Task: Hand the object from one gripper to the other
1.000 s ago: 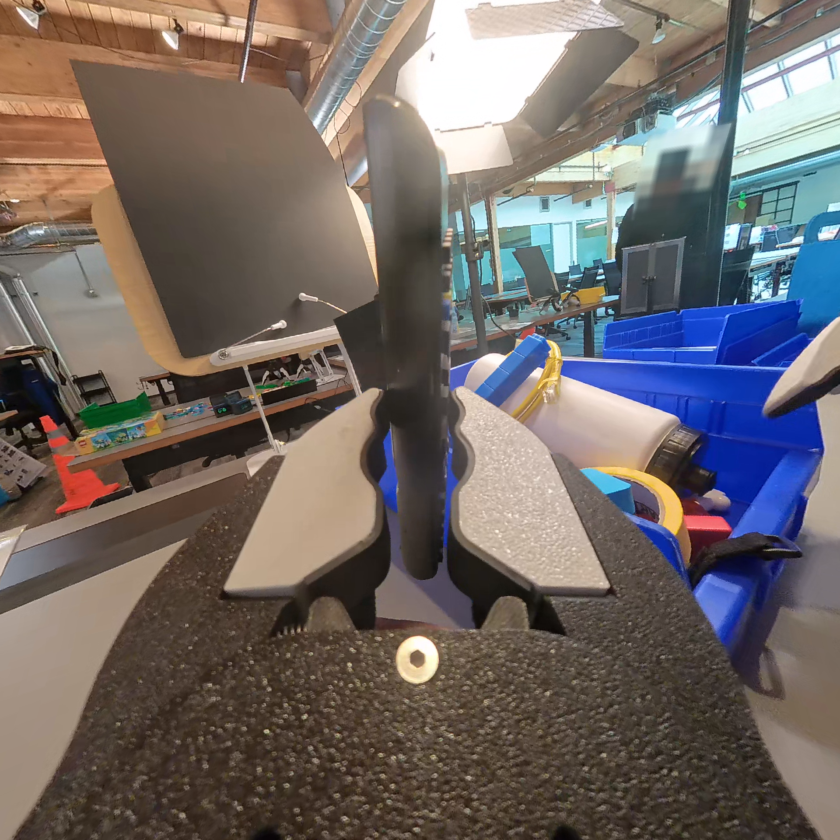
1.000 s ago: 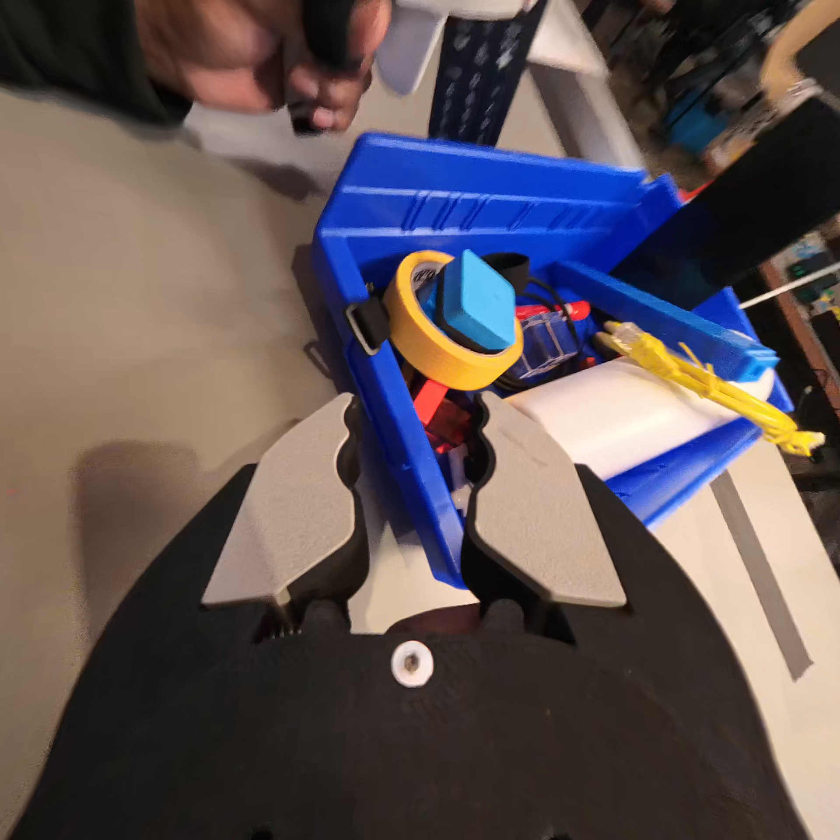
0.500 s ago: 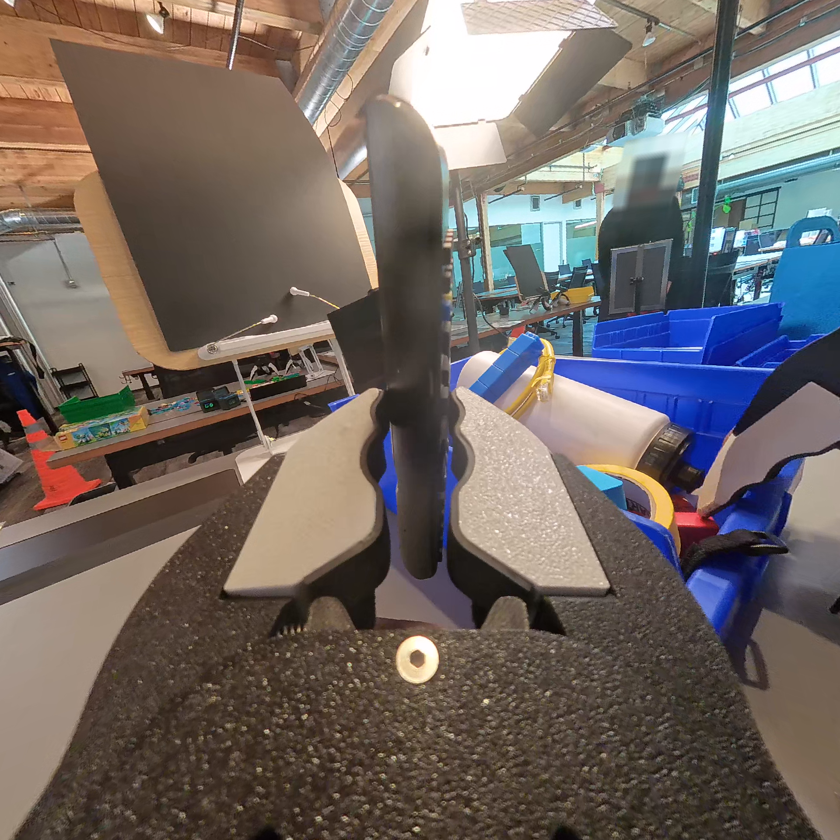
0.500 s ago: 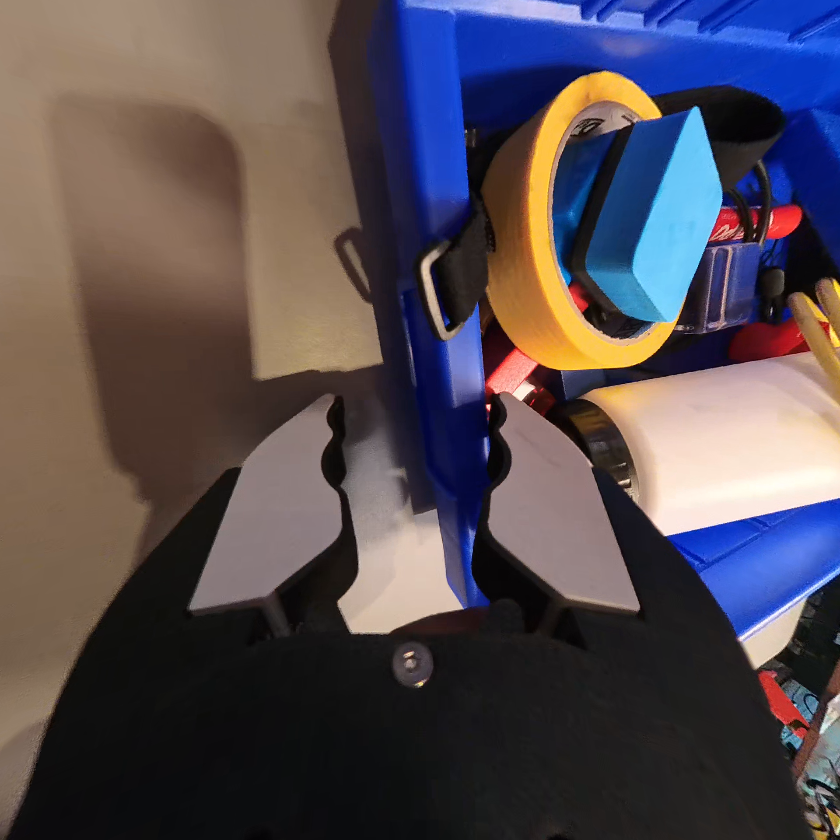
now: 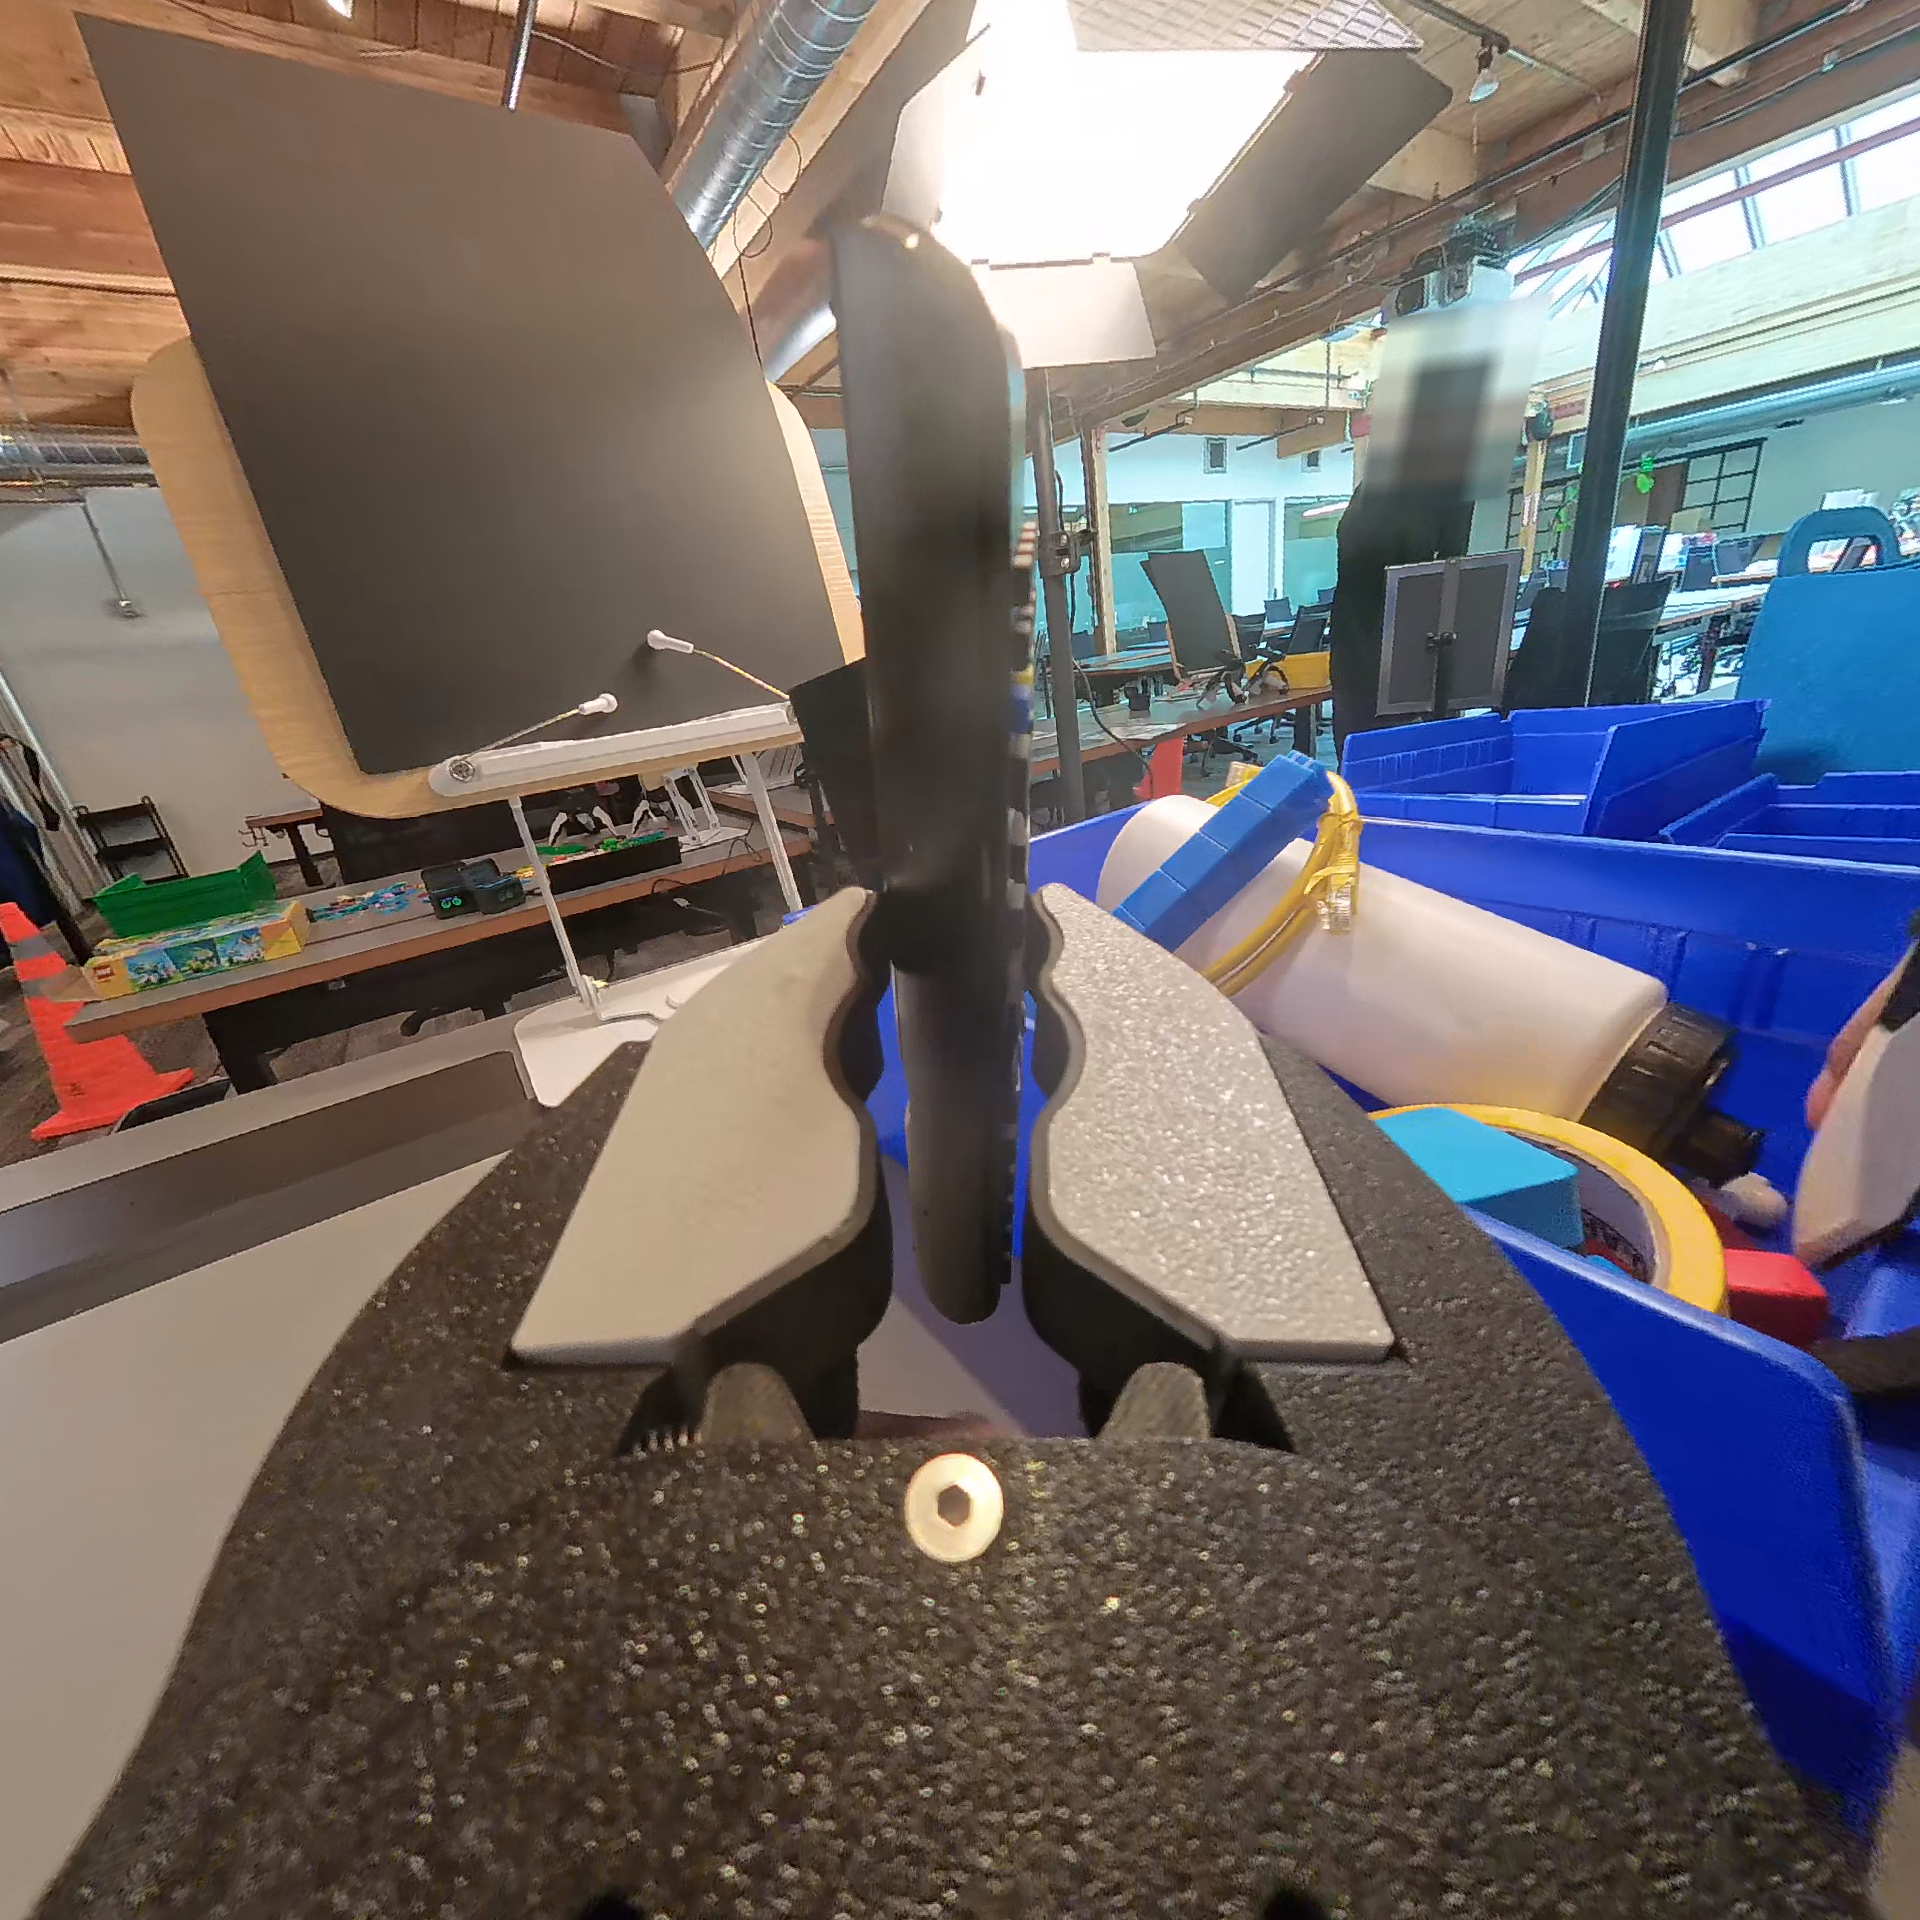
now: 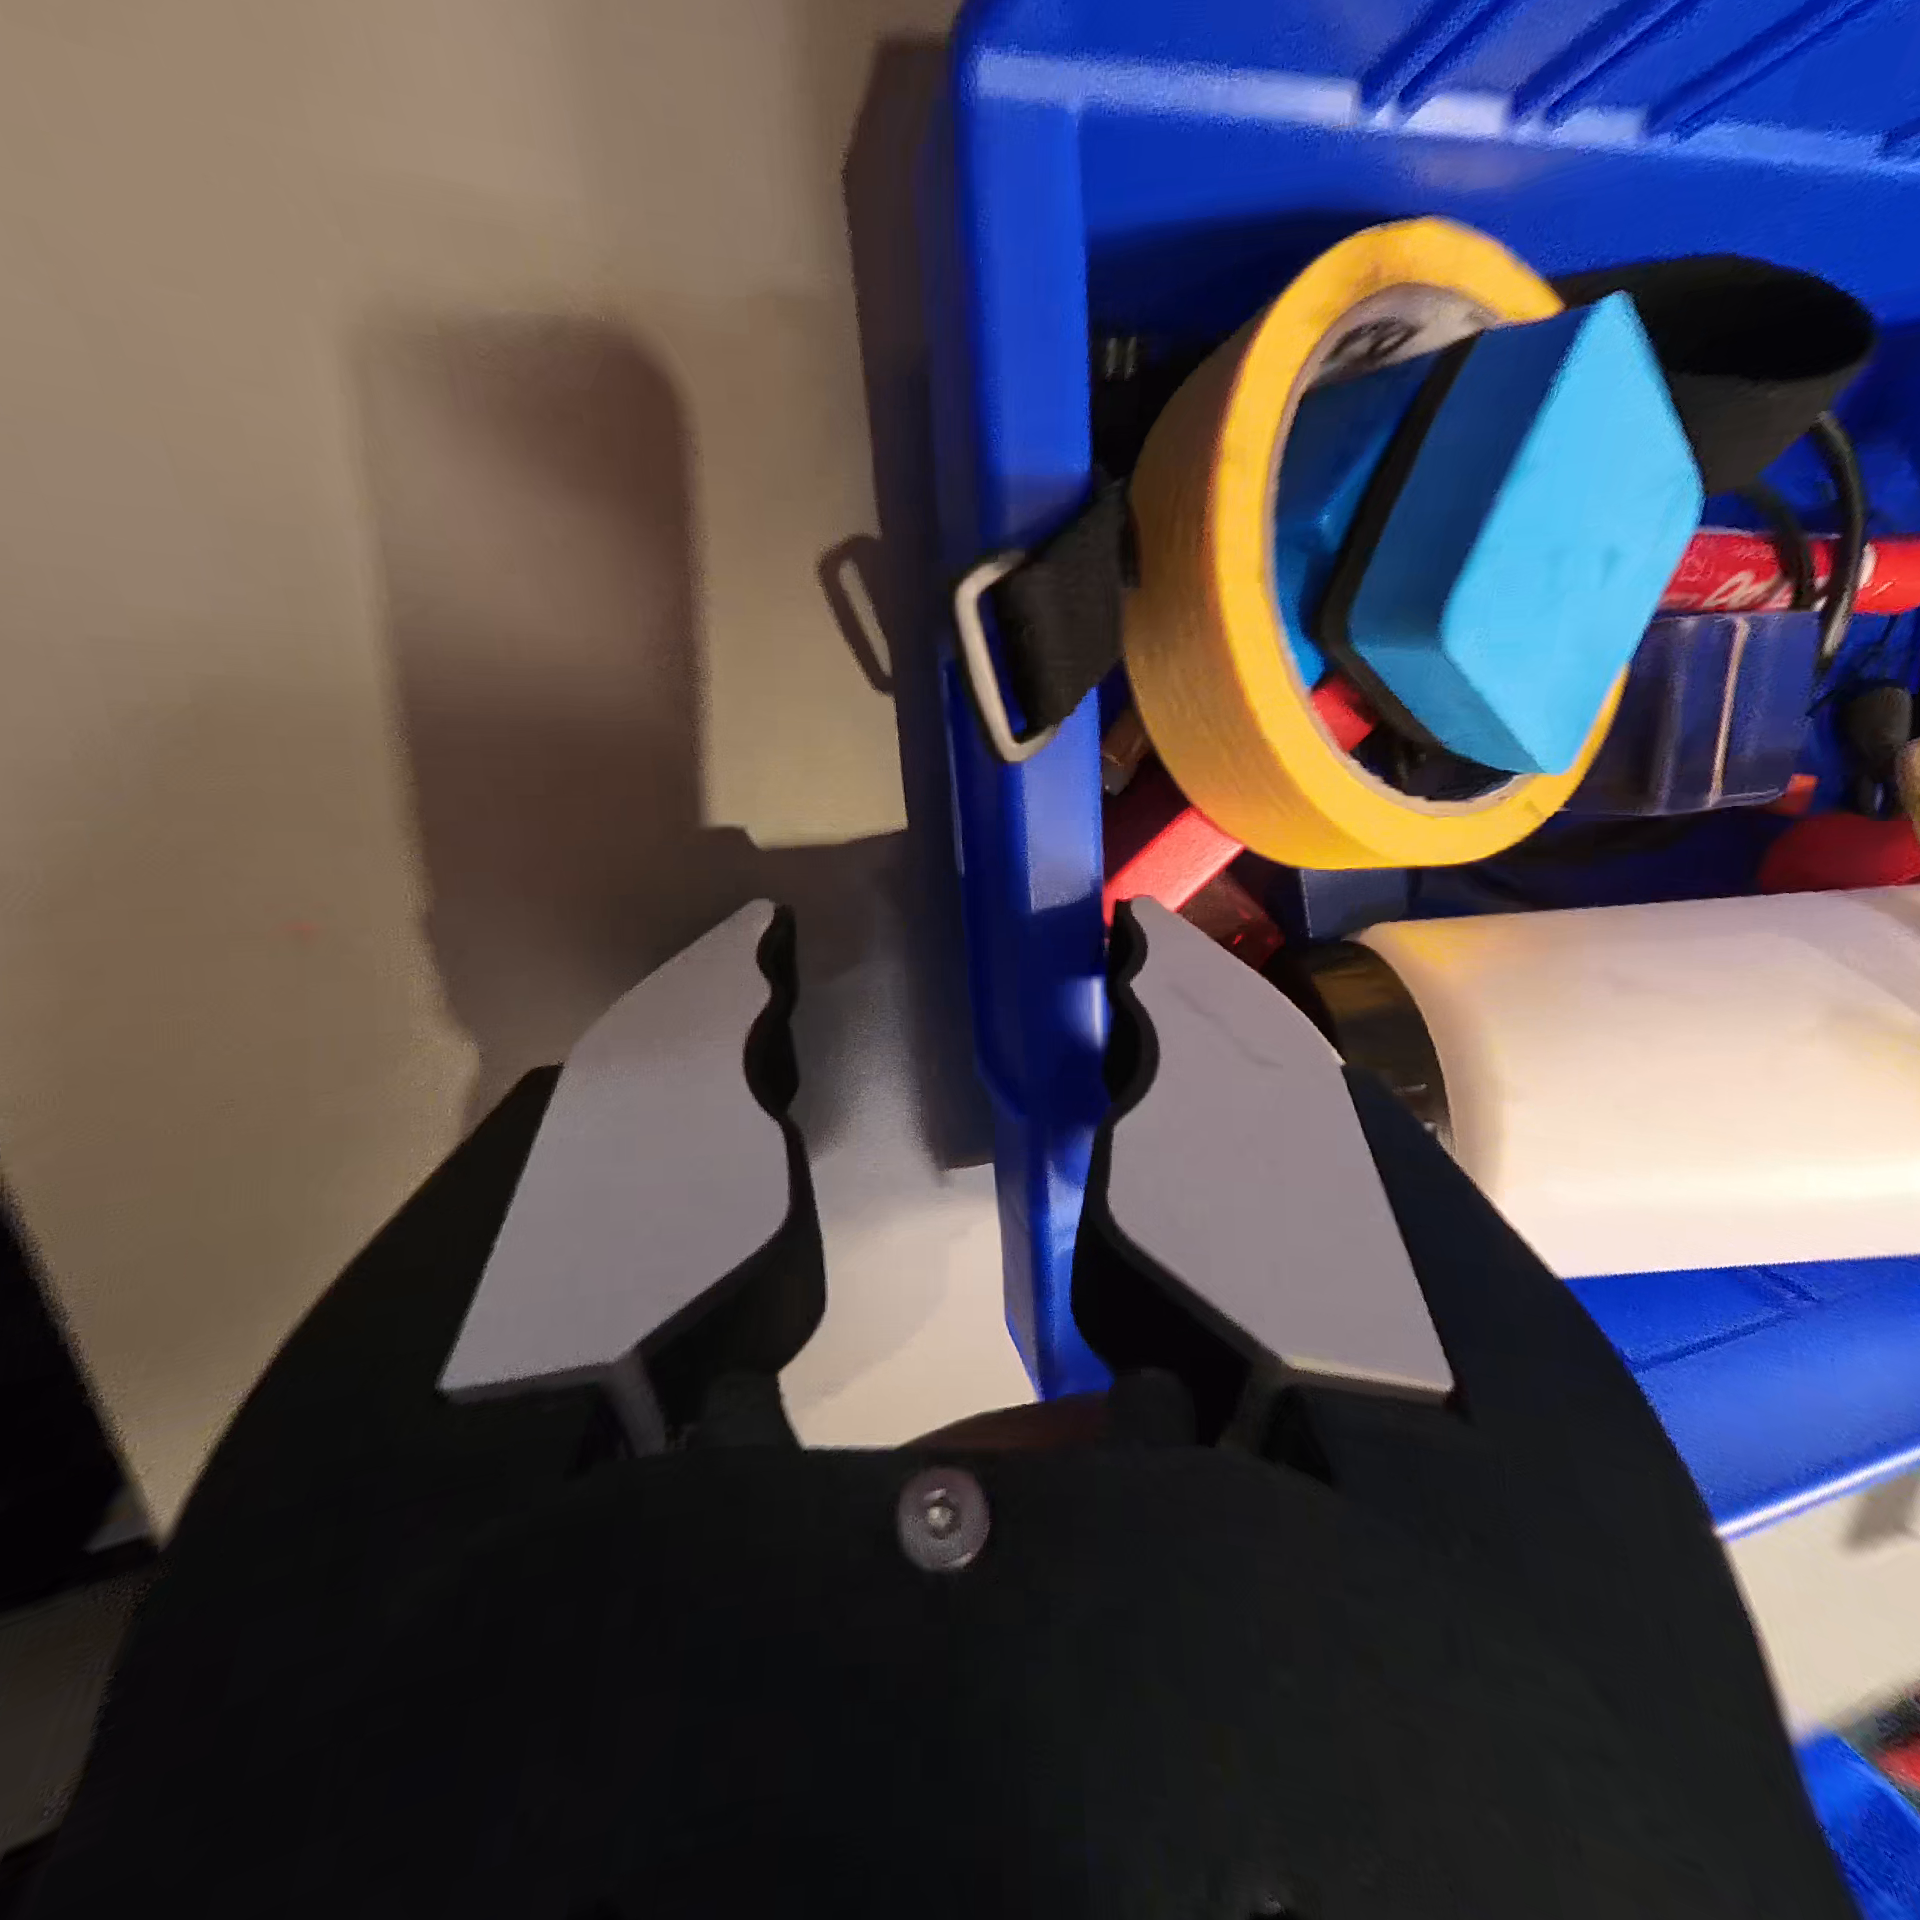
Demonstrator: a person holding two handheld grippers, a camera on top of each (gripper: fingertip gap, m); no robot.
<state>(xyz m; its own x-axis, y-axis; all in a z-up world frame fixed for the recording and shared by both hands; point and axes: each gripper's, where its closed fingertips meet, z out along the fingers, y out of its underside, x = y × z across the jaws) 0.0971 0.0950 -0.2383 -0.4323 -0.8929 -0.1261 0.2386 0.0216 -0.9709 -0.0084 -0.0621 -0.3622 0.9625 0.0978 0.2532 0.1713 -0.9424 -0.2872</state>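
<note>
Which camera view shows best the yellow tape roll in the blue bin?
The right wrist view. There the yellow tape roll appears whole and large, tilted in the blue bin, with a light blue block through its hole. The left wrist view shows only part of the roll, low at the right behind that block.

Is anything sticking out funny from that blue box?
Yes. A black strap with a metal buckle hangs over the blue bin's wall instead of lying inside, and a blue block is jammed through the yellow tape roll.
</note>
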